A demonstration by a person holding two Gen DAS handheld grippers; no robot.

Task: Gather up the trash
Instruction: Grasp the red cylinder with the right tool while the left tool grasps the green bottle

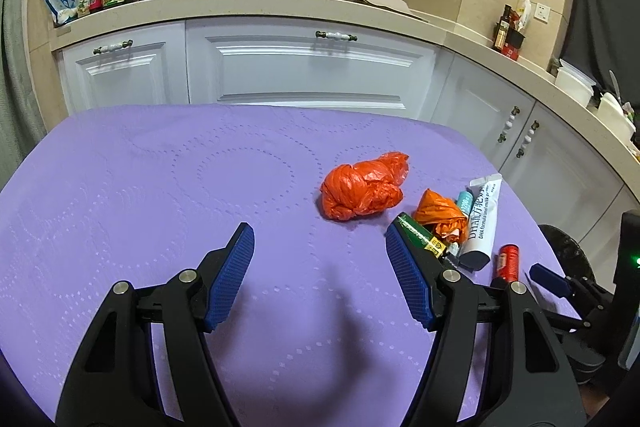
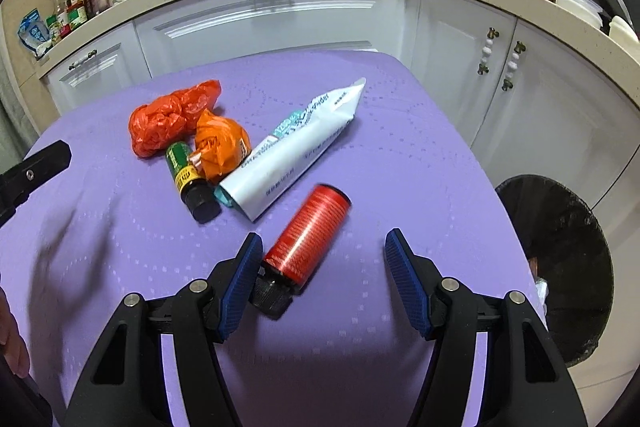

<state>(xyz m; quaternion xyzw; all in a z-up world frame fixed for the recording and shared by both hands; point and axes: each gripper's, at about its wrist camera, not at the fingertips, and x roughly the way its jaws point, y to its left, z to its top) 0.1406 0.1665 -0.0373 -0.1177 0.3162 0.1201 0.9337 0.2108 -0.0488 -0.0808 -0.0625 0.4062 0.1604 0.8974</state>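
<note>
We are at the picking step: our right gripper (image 2: pixel 322 251) has its fingers spread around the red bottle (image 2: pixel 306 237) lying on the purple table (image 2: pixel 400 155), the left finger touching it. Our left gripper (image 1: pixel 320 247) hovers with fingers spread, pinching nothing. Next we should close on the bottle and carry it to the black bin (image 2: pixel 560 267) beside the table.

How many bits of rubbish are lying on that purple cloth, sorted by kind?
Crumpled plastic bags: 2, the red bag and the orange bag
Small bottles: 2, the green bottle and the red bottle
Squeezed tubes: 1, the white tube
Total: 5
</note>
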